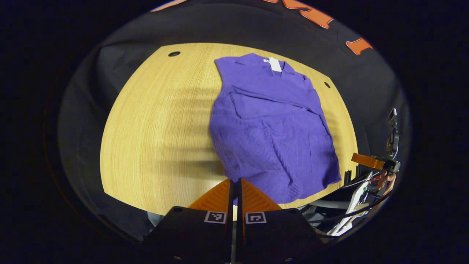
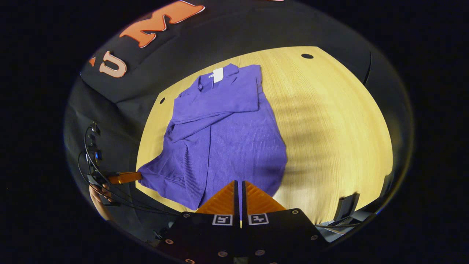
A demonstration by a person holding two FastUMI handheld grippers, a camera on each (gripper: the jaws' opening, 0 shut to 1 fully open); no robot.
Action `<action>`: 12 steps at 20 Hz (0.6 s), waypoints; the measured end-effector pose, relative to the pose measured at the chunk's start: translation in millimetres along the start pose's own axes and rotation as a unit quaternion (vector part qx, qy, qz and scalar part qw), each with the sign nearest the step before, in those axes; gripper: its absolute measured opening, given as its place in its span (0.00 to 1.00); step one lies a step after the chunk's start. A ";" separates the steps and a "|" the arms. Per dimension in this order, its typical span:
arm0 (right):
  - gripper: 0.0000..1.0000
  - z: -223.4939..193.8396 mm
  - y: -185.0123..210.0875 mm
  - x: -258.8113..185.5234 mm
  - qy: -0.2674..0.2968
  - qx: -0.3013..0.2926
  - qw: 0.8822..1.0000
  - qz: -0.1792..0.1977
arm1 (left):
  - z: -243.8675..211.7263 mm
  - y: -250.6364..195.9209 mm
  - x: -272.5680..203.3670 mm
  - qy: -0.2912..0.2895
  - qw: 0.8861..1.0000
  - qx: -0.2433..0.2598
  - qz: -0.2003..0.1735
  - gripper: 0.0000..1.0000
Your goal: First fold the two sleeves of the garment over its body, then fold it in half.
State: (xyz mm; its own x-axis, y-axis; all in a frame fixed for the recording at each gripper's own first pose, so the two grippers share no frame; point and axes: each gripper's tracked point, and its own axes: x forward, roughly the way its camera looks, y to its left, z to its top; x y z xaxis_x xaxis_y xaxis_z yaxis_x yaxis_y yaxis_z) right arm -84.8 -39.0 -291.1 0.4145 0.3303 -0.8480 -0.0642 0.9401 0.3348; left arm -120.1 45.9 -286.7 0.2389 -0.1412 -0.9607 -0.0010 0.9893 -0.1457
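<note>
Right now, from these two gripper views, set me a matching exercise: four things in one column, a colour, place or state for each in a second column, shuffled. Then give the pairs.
Column one:
1. garment
2. table
3. white tag
4. left gripper

Column two:
A. pale wood, with small dark round holes
B. fingers closed together at the garment's near hem
C. purple, lying flat with both sleeves folded over its body
D. at the collar, on the garment's far end

Pairs: 1-C, 2-A, 3-D, 4-B

Probably a recording booth: black cloth wall point(image 1: 227, 25), wooden table point(image 1: 157, 132).
</note>
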 end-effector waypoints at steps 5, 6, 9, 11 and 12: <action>0.12 -66.7 -36.6 27.0 0.104 -0.035 0.991 -0.083 | -1.2 -6.2 6.3 0.009 1.000 0.012 0.005 0.05; 0.20 -74.3 -38.0 31.9 0.114 -0.030 0.990 -0.081 | -1.9 -3.0 6.9 0.011 1.000 0.009 0.007 0.05; 0.46 -82.6 -51.8 40.2 0.125 -0.031 0.986 -0.105 | -5.5 3.9 8.4 0.014 1.000 0.006 0.013 0.05; 0.71 -80.7 -66.7 43.5 0.124 -0.063 0.980 -0.141 | -6.7 6.8 8.3 0.015 1.000 0.004 0.013 0.05; 0.75 -80.7 -66.4 45.6 0.124 -0.065 0.980 -0.140 | -7.4 6.8 8.9 0.016 1.000 0.003 0.013 0.05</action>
State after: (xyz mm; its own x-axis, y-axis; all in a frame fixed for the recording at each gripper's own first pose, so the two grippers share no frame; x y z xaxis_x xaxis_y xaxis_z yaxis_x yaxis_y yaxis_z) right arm -135.0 -79.5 -385.1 0.2003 0.0523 -0.9783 -0.1018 0.9943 0.0323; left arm -125.2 51.1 -297.9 0.2082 -0.1173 -0.9710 -0.0017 0.9927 -0.1203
